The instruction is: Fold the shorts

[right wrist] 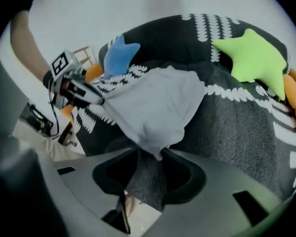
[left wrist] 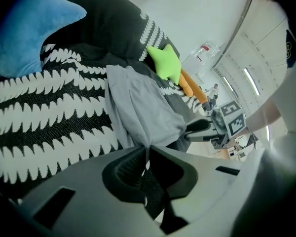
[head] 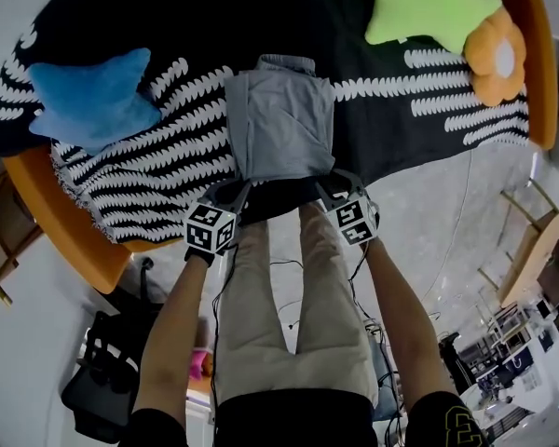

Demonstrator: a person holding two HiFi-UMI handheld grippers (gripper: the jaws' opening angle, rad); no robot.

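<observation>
The grey shorts (head: 279,124) lie folded on a black-and-white patterned blanket (head: 158,170), waistband at the far end. My left gripper (head: 237,188) is at their near left corner, shut on the shorts (left wrist: 143,107); the left gripper view shows the cloth pinched where the two jaws (left wrist: 148,149) meet. My right gripper (head: 328,186) is at the near right corner. In the right gripper view its jaws (right wrist: 155,158) stand apart, and the corner of the shorts (right wrist: 158,107) rests loose at their tips with dark blanket showing in the gap.
A blue star cushion (head: 93,101) lies left of the shorts, a green star cushion (head: 429,3) and an orange flower cushion (head: 497,59) at the far right. The orange sofa edge (head: 65,240) runs near my legs (head: 289,315). A wooden frame (head: 531,240) stands at the right.
</observation>
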